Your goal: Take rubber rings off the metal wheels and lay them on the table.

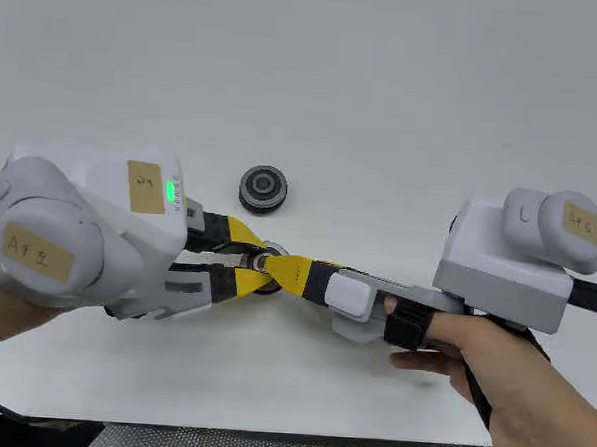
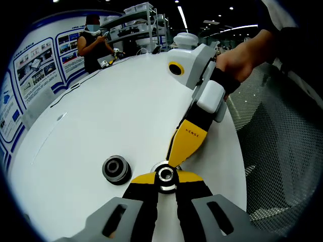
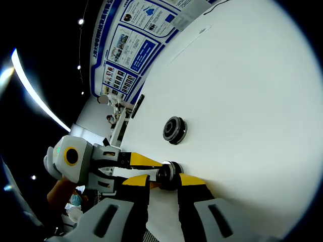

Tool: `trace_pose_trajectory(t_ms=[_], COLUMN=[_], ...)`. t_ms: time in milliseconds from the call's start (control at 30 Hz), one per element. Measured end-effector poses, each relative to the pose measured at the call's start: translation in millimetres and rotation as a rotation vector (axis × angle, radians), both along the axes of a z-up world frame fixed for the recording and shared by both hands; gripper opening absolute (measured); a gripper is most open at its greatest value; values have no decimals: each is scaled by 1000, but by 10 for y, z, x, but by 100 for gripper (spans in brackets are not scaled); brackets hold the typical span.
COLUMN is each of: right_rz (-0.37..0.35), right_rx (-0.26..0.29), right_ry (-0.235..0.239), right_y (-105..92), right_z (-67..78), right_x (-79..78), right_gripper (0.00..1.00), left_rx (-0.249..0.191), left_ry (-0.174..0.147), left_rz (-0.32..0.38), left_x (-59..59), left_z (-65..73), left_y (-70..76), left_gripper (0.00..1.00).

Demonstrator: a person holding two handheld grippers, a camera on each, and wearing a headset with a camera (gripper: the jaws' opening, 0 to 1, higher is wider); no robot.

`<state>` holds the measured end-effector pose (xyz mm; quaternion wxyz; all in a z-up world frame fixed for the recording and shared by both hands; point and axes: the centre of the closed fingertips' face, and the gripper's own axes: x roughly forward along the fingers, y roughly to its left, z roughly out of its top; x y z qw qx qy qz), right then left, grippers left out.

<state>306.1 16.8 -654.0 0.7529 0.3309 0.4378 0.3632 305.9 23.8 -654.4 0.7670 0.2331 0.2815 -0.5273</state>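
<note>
A small metal wheel (image 1: 267,263) with a black rubber ring sits just above the white table (image 1: 385,108), caught between both pairs of yellow-tipped jaws. My left gripper (image 1: 259,266) comes in from the left and is shut on this wheel (image 2: 165,174), one tip on either side. My right gripper (image 1: 282,272) reaches in from the right, and its tips are shut on the same wheel (image 3: 169,173) at its rim. A second wheel (image 1: 263,187) with its black ring lies flat on the table just beyond; it also appears in the gripper views (image 2: 116,169) (image 3: 174,129).
The table's near edge (image 1: 268,429) runs just below the hands, with a dark mesh floor (image 2: 282,151) past it. A person (image 2: 93,40) stands far off by wall posters and shelves.
</note>
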Motion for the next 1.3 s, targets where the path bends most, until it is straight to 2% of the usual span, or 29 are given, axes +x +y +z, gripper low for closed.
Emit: trace_pose_trajectory(t_ms=[233,300,467,600,667,967,1067,1133,1300], right_rz=[-21,-18,-13,-17,-16,4,9,29,44], right_rx=[15,25,14,-21,-11,-60,-76,-102,-130], right_ry=[-15,-7,-13,-25,-22,-58,-50,-85,-110], right_y=[-38,-29,-40,-74,-67,-63,-53,-37,-11], right_z=[-40,-50,-45,-93,-79,-27,-14,-2,-3], right_x=[36,50,60,69,65,57,58,50,52], right_gripper=[15,15,11,3,3,2,1,1,1], left_rx=[-3,-4,-5,-6,-6,-8,-16,-21,-25], left_ry=[0,1,1,1,1,3,2,1,-1], left_rz=[3,4,7,7,7,18,21,21,20], left_x=[1,2,3,3,3,6,5,5,5], left_z=[2,3,4,5,4,0,-1,-1,-1], left_y=[1,1,0,-1,0,3,4,5,5], left_gripper=[12,12,12,12,12,12,12,12,12])
